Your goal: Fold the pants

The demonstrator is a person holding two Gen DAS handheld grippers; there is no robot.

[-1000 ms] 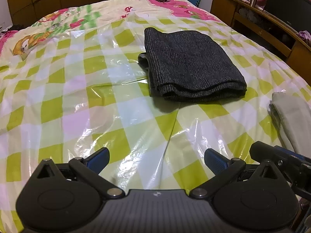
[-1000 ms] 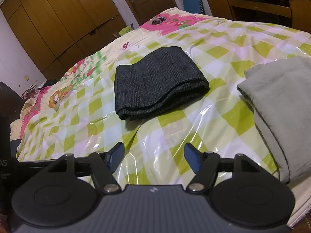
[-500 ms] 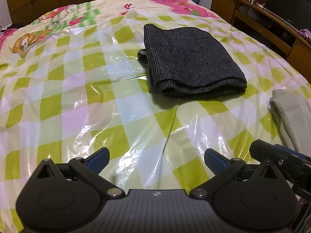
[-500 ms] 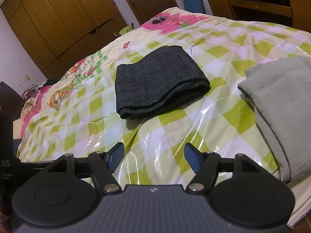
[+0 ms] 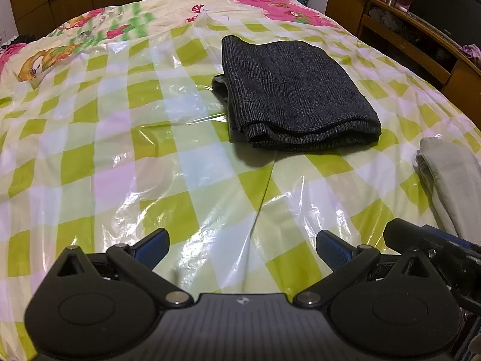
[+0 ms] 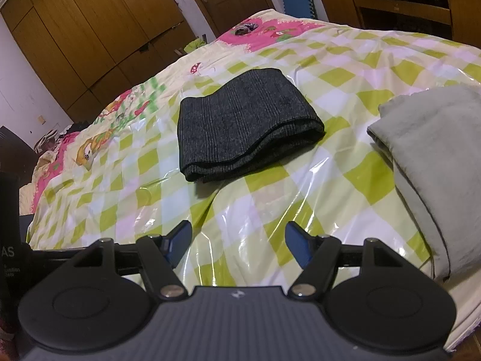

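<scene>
Jaws apart and empty, left gripper [image 5: 242, 248] and right gripper [image 6: 237, 239] hover at lower frame over the checked plastic sheet [image 5: 120, 150], apparently because the dark grey pants [image 5: 294, 96] at center already lie folded.

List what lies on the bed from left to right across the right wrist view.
Cartoon-print quilt → folded dark grey pants → folded light grey garment, all lying on the green checked plastic sheet.

Grey folded cloth [image 6: 436, 150] cut off by right edge.
</scene>
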